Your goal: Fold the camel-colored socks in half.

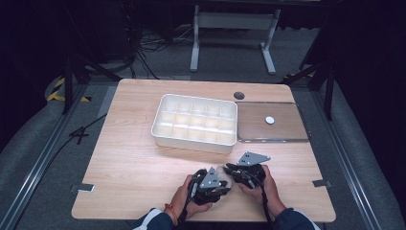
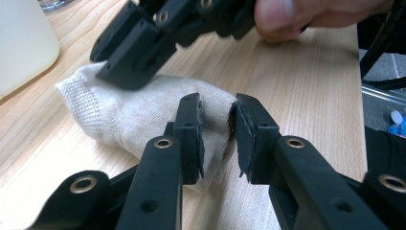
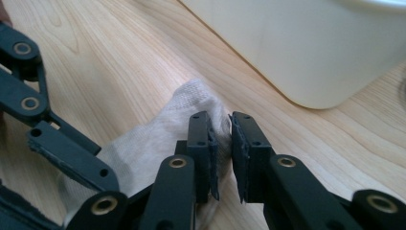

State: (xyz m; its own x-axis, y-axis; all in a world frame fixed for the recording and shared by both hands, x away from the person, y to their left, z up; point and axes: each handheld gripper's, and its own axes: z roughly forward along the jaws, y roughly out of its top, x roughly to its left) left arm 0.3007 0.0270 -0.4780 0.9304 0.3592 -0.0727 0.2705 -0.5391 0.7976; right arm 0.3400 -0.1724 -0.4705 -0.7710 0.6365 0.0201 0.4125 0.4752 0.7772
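Both tongs, left [image 2: 218, 136] and right [image 3: 221, 155], pinch the soft, limp beige sock [image 2: 124, 112] near the white compartment tray [image 1: 195, 120], best gripped by its edges.

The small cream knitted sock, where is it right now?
The small cream knitted sock lies on the wooden table near its front edge, between both claws, just in front of the white compartment tray.
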